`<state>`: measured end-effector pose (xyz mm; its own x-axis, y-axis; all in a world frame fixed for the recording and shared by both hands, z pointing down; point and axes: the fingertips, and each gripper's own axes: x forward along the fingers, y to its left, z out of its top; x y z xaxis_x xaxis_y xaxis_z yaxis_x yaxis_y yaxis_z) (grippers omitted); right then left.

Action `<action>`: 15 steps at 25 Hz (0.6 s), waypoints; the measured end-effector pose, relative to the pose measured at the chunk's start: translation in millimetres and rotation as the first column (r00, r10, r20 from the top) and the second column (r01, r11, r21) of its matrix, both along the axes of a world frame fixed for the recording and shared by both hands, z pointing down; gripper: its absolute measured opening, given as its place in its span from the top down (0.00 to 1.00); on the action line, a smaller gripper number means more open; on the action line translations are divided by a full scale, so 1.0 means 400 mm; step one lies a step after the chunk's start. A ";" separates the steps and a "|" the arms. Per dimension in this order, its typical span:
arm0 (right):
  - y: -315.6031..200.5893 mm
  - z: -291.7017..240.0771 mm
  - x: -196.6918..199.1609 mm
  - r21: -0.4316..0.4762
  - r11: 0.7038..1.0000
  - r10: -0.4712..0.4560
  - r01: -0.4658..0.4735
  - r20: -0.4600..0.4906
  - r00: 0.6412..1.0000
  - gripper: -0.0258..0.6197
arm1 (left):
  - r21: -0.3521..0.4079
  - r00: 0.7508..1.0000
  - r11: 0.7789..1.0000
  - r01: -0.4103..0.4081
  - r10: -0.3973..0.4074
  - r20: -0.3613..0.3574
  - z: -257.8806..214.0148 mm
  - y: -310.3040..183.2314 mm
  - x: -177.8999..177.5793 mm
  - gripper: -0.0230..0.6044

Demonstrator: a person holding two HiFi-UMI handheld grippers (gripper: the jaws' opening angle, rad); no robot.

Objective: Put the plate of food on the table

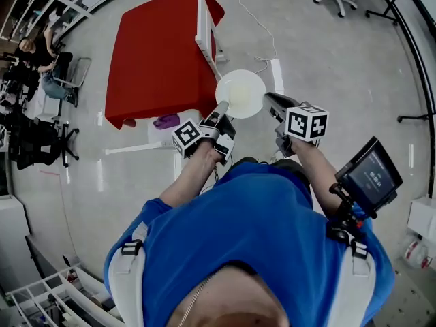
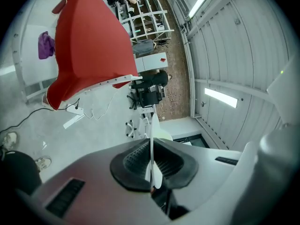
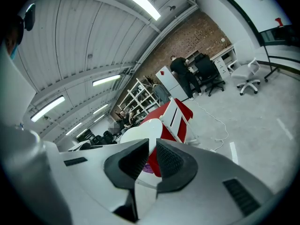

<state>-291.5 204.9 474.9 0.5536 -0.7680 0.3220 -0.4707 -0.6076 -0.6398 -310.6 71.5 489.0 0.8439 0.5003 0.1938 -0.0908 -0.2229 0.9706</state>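
White round plate (image 1: 240,92), left tool (image 1: 221,109) clamping rim

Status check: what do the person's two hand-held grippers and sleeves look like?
The left hand-held gripper and right hand-held gripper have pale grey bodies, black ribbed pads, and each a white cube with black square markers. The sleeves are short and blue.

plate (image 1: 240,92): white, round, apparently empty | aloft beside red table (image 1: 155,53)

a workshop-like office: brick wall (image 3: 197,34), white shelving (image 3: 140,96), swivel chairs (image 3: 247,80), strip lights (image 3: 143,3), concrete floor (image 1: 327,60).
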 end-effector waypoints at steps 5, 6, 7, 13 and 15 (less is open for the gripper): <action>-0.013 0.002 -0.003 -0.011 1.000 -0.007 0.007 -0.010 1.000 0.92 | -0.005 1.000 1.000 0.014 -0.014 0.000 0.004 -0.011 -0.012 0.94; -0.014 0.002 -0.001 -0.011 1.000 -0.009 0.009 -0.011 1.000 0.92 | -0.005 1.000 1.000 0.017 -0.017 -0.001 0.004 -0.012 -0.011 0.94; -0.015 0.003 0.000 -0.013 1.000 -0.011 0.011 -0.012 1.000 0.93 | -0.005 1.000 1.000 0.020 -0.020 0.000 0.004 -0.012 -0.011 0.94; -0.018 0.001 -0.001 -0.023 1.000 -0.011 0.011 -0.011 1.000 0.93 | -0.004 1.000 1.000 0.026 -0.026 0.003 0.004 -0.015 -0.014 0.94; -0.018 -0.003 -0.004 -0.025 1.000 -0.008 0.007 -0.015 1.000 0.93 | -0.004 1.000 1.000 0.022 -0.022 -0.003 0.001 -0.016 -0.015 0.94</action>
